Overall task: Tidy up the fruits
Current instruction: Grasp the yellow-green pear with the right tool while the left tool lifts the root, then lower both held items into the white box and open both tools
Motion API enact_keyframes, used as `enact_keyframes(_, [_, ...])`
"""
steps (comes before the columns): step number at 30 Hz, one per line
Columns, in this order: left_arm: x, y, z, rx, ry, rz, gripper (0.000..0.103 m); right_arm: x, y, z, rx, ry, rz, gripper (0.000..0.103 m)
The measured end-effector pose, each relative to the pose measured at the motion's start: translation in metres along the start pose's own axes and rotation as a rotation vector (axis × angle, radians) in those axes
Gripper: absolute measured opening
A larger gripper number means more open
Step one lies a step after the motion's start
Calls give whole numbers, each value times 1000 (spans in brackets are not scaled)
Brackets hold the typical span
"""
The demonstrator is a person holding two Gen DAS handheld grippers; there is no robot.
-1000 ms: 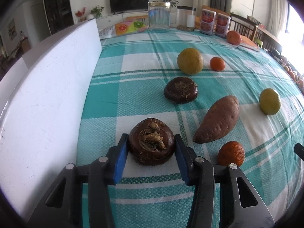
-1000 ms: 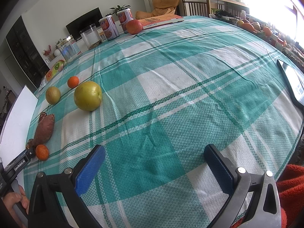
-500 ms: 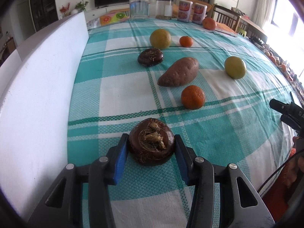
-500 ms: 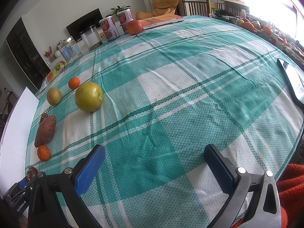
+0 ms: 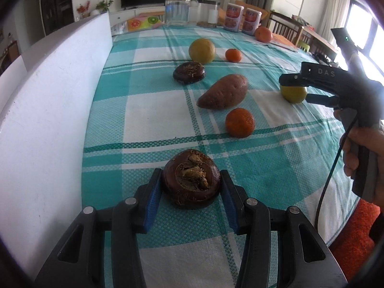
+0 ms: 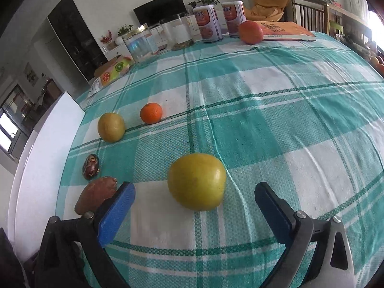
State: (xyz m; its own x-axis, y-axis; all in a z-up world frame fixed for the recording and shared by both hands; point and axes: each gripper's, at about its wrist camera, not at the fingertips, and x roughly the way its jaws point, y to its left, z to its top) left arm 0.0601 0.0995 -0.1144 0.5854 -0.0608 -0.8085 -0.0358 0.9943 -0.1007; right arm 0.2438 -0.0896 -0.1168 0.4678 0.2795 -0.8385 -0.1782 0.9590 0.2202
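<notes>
Left gripper (image 5: 191, 187) jaws clamped narrow; right gripper (image 6: 194, 212) jaws spread wide, low

Dark brown water chestnut (image 5: 191, 178) at 6 o'clock, flat side down; second water chestnut (image 5: 189, 72), sweet potato (image 5: 223, 91), tangerine (image 5: 239, 122) toward 12; yellow-green citrus (image 6: 196, 181) at 2.

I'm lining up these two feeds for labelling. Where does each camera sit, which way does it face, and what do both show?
Left wrist: on the left gripper, looking along the table past the dark brown water chestnut it clamps; the right gripper and hand show.
Right wrist: on the open right gripper, facing the large yellow-green round fruit.
Shared: reddish-brown sweet potato, teal checked tablecloth.
</notes>
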Motion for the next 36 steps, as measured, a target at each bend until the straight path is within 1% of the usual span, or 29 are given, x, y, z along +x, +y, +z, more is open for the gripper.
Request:
enact_keyframes(1, [-1, 0, -1, -2, 1, -6, 48, 4, -2, 0, 4, 16, -1, 50])
enact_keyframes(3, [-2, 1, -1, -6, 4, -21, 48, -3, -6, -5, 18, -11, -10, 51])
enact_keyframes(4, [-3, 1, -2, -11, 6, -32, 48, -9, -10, -8, 35, -25, 1, 51])
enact_keyframes(7, [-6, -1, -4, -22, 15, -73, 48, -30, -24, -22, 82, -58, 88, 51])
enact_keyframes(10, [-13, -8, -4, -32, 29, -140, 48, -46, -32, -40, 98, -63, 163, 51])
enact_keyframes(13, [-28, -14, 0, -56, 32, -230, 48, -55, -33, -55, 113, -42, 192, 51])
enact_keyframes(15, [-44, -15, 5, -81, 20, -291, 48, -60, -27, -58, 117, -33, 224, 51])
enact_keyframes(17, [-64, -12, 13, -104, -7, -332, 48, -68, -9, -57, 95, -34, 263, 51])
enact_keyframes(19, [-88, -1, 23, -126, -52, -352, 48, -78, 17, -51, 52, -42, 310, 51])
enact_keyframes(20, [-101, 6, 27, -137, -81, -349, 48, -83, 33, -49, 27, -44, 338, 51])
enact_keyframes(22, [-125, 26, 33, -164, -142, -326, 48, -92, 70, -44, -33, -42, 404, 51])
enact_keyframes(24, [-147, 52, 36, -199, -196, -275, 48, -101, 114, -45, -112, -32, 470, 51])
enact_keyframes(26, [-162, 81, 34, -242, -236, -199, 48, -106, 160, -50, -199, -7, 538, 51])
enact_keyframes(28, [-169, 114, 29, -283, -264, -97, 48, -108, 208, -60, -288, 33, 600, 51])
enact_keyframes(30, [-169, 147, 20, -339, -260, 7, 48, -107, 251, -72, -373, 78, 651, 51])
enact_keyframes(31, [-167, 163, 13, -373, -254, 41, 48, -106, 271, -80, -421, 100, 667, 51])
enact_keyframes(34, [-161, 203, -8, -468, -221, 125, 48, -99, 323, -101, -561, 142, 678, 51])
enact_keyframes(36, [-157, 219, -20, -496, -200, 184, 48, -93, 350, -115, -645, 169, 671, 51])
